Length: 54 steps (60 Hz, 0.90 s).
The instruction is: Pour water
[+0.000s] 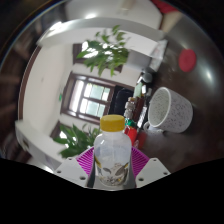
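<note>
The gripper [111,170] pinches a clear bottle [111,155] with a yellow cap between its pink pads [88,160], both fingers pressed against its sides. Beyond and to the right stands a speckled white mug [168,108]. Farther off, leafy plants [105,50] frame a tilted window [95,98].

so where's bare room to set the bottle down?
The gripper holds the yellow-capped bottle. Ahead and to the right it is crowded: a grey cup with a small green-topped item beside it. No bare surface is clearly visible; the plant fills the left.
</note>
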Tool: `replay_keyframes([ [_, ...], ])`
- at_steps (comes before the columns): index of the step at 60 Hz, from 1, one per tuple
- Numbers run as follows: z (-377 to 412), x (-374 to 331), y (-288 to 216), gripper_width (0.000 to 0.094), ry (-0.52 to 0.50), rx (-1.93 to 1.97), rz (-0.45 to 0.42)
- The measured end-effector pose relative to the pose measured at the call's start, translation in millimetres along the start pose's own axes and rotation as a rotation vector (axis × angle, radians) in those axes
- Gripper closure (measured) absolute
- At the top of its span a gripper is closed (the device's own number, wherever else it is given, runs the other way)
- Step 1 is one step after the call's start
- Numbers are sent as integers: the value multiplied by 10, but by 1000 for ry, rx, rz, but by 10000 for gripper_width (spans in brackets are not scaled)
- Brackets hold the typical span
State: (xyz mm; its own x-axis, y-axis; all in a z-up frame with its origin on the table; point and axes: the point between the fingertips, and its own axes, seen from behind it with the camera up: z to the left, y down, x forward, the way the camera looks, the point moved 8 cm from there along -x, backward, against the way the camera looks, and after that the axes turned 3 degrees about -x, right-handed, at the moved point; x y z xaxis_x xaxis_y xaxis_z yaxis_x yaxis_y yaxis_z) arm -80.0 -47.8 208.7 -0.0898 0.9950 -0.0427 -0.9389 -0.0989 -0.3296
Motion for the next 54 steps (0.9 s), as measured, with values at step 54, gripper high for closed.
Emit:
replay_keyframes([
  [54, 380, -365, -138, 454, 12, -136, -66],
])
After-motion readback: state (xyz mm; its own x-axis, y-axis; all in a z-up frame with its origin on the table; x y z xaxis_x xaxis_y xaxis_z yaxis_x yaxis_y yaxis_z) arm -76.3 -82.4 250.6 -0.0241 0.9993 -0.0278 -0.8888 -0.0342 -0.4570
